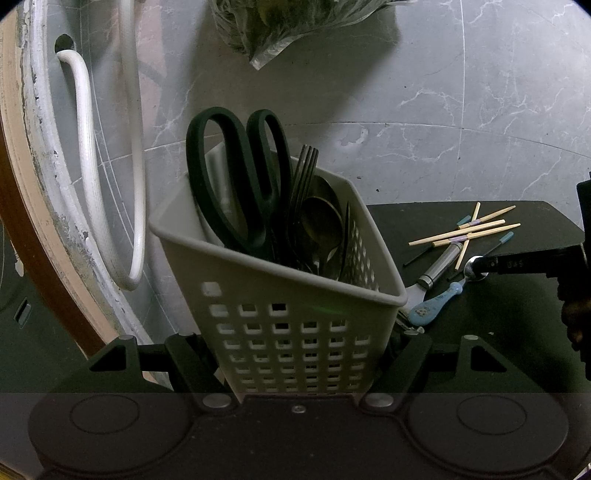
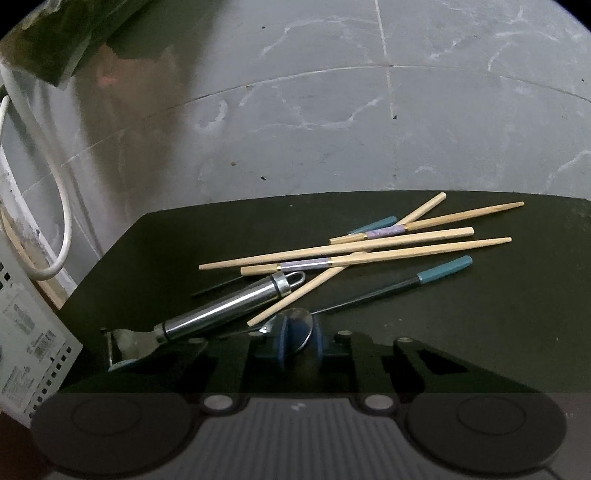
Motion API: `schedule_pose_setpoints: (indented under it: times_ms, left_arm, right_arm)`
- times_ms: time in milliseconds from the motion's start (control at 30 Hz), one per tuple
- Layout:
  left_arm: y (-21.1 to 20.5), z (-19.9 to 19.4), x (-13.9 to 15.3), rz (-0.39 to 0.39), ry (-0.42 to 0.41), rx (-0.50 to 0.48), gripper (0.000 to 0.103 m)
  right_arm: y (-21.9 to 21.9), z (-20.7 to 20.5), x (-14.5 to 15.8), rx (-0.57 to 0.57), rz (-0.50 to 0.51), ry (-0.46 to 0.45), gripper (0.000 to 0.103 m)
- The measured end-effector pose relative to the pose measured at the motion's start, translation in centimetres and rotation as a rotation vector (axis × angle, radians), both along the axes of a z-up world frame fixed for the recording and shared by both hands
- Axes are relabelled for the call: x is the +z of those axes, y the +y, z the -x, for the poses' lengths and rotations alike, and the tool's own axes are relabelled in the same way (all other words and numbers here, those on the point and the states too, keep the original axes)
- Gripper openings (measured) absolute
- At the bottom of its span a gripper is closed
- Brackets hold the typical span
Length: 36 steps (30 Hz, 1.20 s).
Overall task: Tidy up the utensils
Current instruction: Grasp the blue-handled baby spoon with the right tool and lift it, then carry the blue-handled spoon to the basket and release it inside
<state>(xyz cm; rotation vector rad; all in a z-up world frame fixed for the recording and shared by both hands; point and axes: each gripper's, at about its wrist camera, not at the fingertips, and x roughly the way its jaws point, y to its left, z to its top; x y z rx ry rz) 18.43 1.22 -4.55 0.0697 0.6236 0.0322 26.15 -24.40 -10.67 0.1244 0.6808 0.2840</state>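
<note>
2 claws are at work. The left claw [image 1: 299,354] clenches the lower walls of a pale perforated caddy [image 1: 280,295], its fingers [image 1: 192,362] pressed on either side, and holds it tilted in front of the grey marble wall [image 1: 461,110]. The right claw [image 2: 299,347] is clamped on a spoon [image 2: 295,325] by the neck, just behind its shiny bowl; from the left wrist the spoon's pale blue handle [image 1: 432,306] slants down toward the caddy, its tip just beside the caddy's rim.

Inside the caddy stand black-handled scissors [image 1: 236,177], a fork [image 1: 304,173] with tines up, and several dark metal spoons [image 1: 321,221], all leaning together.

On the dark worktop [image 2: 480,332] beyond the right claw lies a steel-handled peeler [image 2: 229,306], touching the spoon's bowl area. Past it, 4 wooden chopsticks [image 2: 369,247] lie crossed in a loose heap, with 2 thin black sticks with teal ends [image 2: 439,271] among them.

A white hose [image 1: 85,155] loops against the wall left of the caddy, and a plastic bag [image 1: 288,26] hangs above it.
</note>
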Motion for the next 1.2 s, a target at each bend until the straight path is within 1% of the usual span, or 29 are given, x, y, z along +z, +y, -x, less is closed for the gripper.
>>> schedule_pose_setpoints:
  times_ms: [267, 500, 800, 1100, 1200]
  left_arm:
    - [0.0, 0.0, 0.0, 0.000, 0.000, -0.001, 0.077]
    - [0.0, 0.0, 0.0, 0.000, 0.000, 0.000, 0.077]
    - [0.0, 0.1, -0.1, 0.006, -0.004, -0.004, 0.077]
    - [0.1, 0.3, -0.1, 0.009, -0.011, -0.006, 0.077]
    - [0.2, 0.3, -0.2, 0.010, -0.012, -0.005, 0.077]
  right_arm:
    - [-0.6, 0.4, 0.3, -0.021, -0.037, -0.014, 0.009]
    - [-1.2, 1.0, 2.0, -0.013, -0.081, -0.058, 0.005]
    - [-0.7, 2.2, 5.4, 0.060, -0.119, -0.132, 0.001]
    - [0.7, 3.8, 9.0, 0.136, -0.137, -0.214, 0.001]
    - [1.0, 4.5, 10.6, 0.158, -0.137, -0.255, 0.001]
